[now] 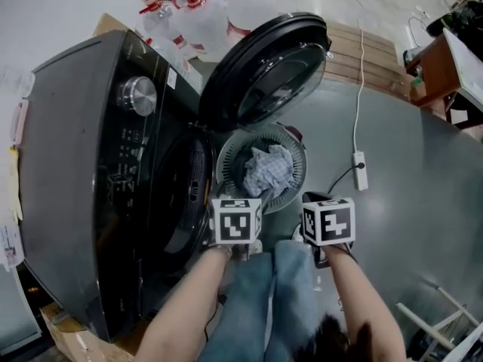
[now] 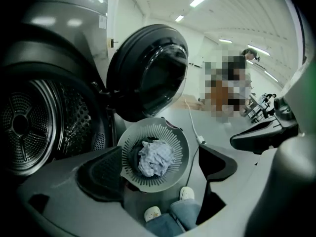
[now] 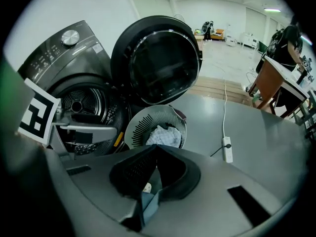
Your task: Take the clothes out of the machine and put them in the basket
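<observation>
Only my left gripper's view looks into the steel drum (image 2: pixel 29 125) of the washing machine (image 2: pixel 59 28). Only the head view shows water jugs (image 1: pixel 204 13) behind it. The grey slatted basket (image 1: pixel 226 164) stands on the floor under the open door (image 1: pixel 264 70) and holds a crumpled pale cloth (image 1: pixel 269 170). Open floor lies to the right, toward a power strip (image 1: pixel 360 170). My left gripper (image 2: pixel 159 168) is spread wide and holds nothing. My right gripper (image 3: pixel 155 154) is closed and empty.

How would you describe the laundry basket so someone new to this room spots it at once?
Find the big black washing machine with its round door swung open. On the grey floor just below that door stands the basket: round, grey, with slotted walls. It alone holds a crumpled pale cloth, unlike the flat white power strip nearby.
</observation>
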Action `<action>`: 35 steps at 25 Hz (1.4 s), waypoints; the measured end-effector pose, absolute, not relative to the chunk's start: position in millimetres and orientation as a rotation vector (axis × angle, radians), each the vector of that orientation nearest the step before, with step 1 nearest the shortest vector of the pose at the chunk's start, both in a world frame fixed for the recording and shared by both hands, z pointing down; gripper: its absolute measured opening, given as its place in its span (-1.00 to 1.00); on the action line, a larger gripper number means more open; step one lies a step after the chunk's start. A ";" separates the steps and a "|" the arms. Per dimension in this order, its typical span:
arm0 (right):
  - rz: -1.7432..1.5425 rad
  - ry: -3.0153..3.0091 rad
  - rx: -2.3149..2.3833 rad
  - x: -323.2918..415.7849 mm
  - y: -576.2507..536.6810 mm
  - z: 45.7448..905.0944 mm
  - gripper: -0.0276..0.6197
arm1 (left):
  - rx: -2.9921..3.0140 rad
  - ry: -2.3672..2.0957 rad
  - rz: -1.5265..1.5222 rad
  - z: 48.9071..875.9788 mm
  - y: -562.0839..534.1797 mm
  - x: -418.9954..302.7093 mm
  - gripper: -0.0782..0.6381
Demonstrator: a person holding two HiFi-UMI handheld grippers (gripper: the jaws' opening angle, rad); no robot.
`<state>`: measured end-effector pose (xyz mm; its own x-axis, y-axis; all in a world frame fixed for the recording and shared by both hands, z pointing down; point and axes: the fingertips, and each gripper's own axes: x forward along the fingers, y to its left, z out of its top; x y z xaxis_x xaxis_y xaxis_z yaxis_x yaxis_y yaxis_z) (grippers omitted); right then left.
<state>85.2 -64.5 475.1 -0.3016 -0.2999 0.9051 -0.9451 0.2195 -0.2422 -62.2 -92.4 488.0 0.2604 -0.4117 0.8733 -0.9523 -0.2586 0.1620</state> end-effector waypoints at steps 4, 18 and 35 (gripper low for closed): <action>1.073 -1.774 1.169 75.5 -68.0 429.1 -0.91 | 1.806 -1.245 0.946 448.8 -84.6 -67.2 0.56; 0.923 -1.823 1.143 56.7 -50.2 296.0 -0.91 | 1.902 -1.314 0.880 313.9 -84.5 -87.3 0.56; 0.787 -2.003 1.349 42.7 -44.4 153.2 -0.91 | 2.145 -1.398 0.723 176.6 -95.7 -107.4 0.56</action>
<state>42.7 -44.4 153.2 -0.3099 -0.5890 0.7464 -0.9395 0.3102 -0.1453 -107.4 -95.7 176.6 0.3402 -0.6735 0.6563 -0.9249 -0.3658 0.1040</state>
